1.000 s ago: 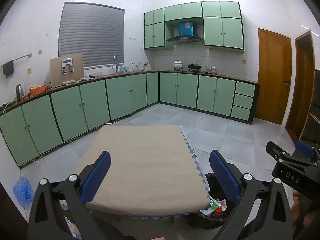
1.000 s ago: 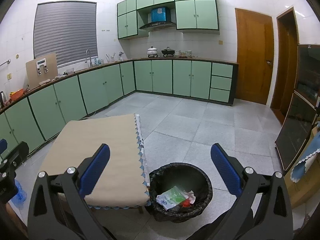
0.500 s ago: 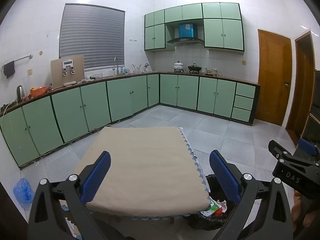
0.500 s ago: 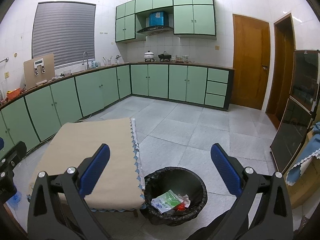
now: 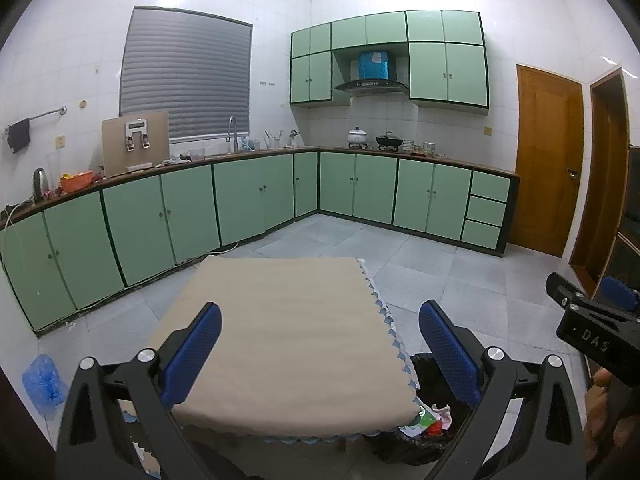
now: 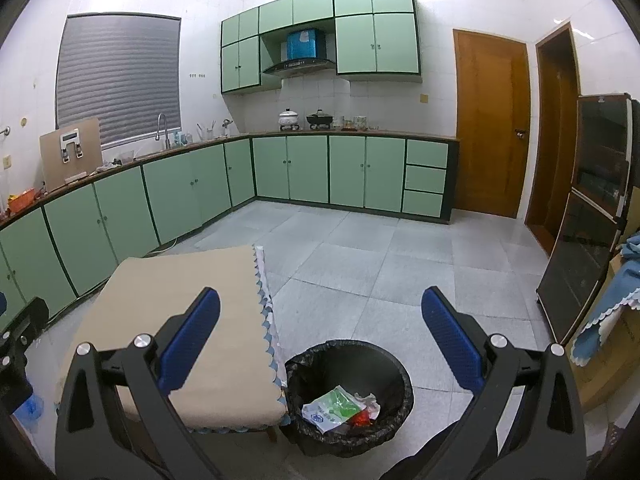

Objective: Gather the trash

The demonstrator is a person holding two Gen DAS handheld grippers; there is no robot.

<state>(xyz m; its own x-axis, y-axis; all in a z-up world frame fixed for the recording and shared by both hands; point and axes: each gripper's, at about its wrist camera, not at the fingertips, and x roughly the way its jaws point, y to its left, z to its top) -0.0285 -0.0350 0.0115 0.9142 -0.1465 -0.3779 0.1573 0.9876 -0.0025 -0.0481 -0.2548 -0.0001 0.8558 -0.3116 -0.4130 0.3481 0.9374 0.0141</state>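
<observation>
Trash (image 6: 340, 406) | lies inside black-lined bin (image 6: 394, 368) on floor, just beside tabletop (image 6: 160, 304) near right corner | left gripper (image 5: 320, 350), right gripper (image 6: 320, 344): jaws wide, empty, raised clear, judged finished.

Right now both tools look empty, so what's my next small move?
Probably stop and scan for leftovers: both the left tool and right tool are open and empty, the table shows no litter, and wrappers already lie in the bin.
</observation>
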